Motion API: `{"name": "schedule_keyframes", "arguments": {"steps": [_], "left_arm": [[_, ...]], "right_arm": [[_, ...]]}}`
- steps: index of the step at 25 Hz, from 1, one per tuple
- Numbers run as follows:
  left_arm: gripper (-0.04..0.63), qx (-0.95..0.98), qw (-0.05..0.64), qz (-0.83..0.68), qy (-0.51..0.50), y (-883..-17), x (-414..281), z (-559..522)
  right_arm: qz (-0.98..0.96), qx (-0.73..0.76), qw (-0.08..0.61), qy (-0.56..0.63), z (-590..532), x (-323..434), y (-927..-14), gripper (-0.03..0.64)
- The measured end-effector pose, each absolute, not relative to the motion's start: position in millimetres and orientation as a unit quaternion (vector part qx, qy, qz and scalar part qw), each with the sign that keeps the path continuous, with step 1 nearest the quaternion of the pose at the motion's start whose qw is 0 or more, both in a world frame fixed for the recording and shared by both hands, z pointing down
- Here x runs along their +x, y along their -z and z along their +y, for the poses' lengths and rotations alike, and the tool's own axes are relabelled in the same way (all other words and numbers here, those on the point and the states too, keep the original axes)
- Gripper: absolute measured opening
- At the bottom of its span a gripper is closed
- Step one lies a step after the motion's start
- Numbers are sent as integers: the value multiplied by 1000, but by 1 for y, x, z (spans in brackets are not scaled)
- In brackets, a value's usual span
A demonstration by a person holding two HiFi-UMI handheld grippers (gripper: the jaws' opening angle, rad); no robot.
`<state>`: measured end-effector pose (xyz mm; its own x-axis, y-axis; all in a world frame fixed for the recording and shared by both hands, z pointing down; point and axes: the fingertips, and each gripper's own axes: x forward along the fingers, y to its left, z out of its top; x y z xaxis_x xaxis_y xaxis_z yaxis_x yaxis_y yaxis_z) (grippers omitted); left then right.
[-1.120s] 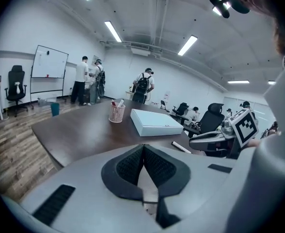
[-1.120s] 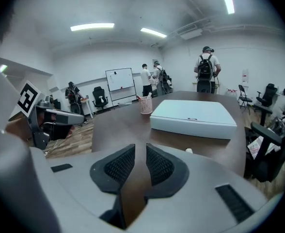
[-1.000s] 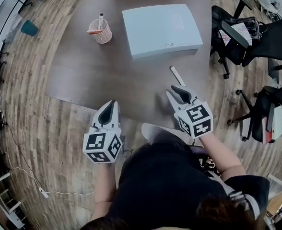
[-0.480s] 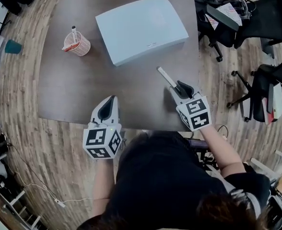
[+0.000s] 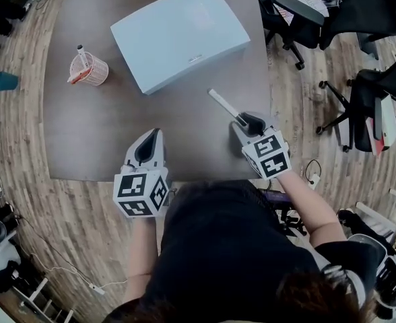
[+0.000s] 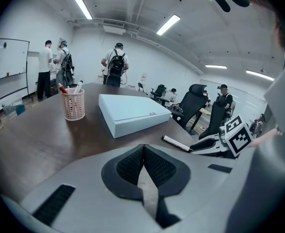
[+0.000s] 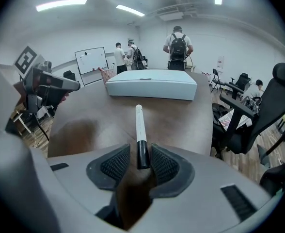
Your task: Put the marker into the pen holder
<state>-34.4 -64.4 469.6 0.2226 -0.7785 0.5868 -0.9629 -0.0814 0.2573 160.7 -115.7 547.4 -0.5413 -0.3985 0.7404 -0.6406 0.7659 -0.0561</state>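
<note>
We set right gripper (image 7: 141, 161) astride black cap end of marker (image 7: 139, 125), jaws just opened wide, pads not touching: lined up for pinch. Marker lay flat on table (image 5: 110, 126) near blue box (image 5: 178, 32), pen holder (image 5: 90, 68) well apart. Left gripper (image 6: 143, 166) closed, empty, spare.

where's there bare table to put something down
Widest bare patch: the dark brown table between the pink mesh pen holder, the light blue flat box and the left gripper. Crowded at the right: the white marker lies between the fingers of the right gripper, which have just been opening, near the box's corner.
</note>
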Motion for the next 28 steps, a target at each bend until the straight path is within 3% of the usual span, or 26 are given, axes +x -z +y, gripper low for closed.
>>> {"name": "schedule_keyframes", "arguments": {"steps": [6,10,28], "left_arm": [[28,722,310,-598,-158,-475,-34,-68],[28,725,308,-594,-162,-475,-32,-70],[28,718,283,-617,-153,-455,-55,-60]], "right_arm": [[-865,310,354,-171,-114,162,-548,138],[-865,316,347,-178,-115,165,-548,94],[-896,285,301,-160,-104,145,-501,86]]}}
